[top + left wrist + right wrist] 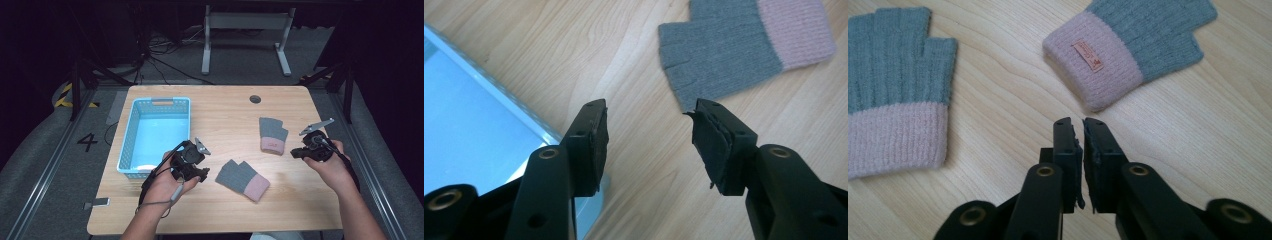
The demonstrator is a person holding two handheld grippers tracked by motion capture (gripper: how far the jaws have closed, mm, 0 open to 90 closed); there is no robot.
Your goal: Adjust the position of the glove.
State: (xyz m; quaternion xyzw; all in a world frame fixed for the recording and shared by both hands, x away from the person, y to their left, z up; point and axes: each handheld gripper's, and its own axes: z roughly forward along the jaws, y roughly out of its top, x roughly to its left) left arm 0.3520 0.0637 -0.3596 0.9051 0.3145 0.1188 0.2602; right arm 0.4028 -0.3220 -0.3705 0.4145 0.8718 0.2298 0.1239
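Two grey knit fingerless gloves w/ pink cuffs flat on light wood table, near glove just beside left gripper, jaws wide apart, empty, far glove near right gripper, jaws nearly together, nothing between, light blue plastic basket at table's left.

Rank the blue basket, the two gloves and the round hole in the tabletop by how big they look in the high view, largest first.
1. Blue basket.
2. The two gloves, near glove and far glove: too alike to rank; the near one looks slightly bigger, but it lies closer to the camera.
3. Round hole, smallest.
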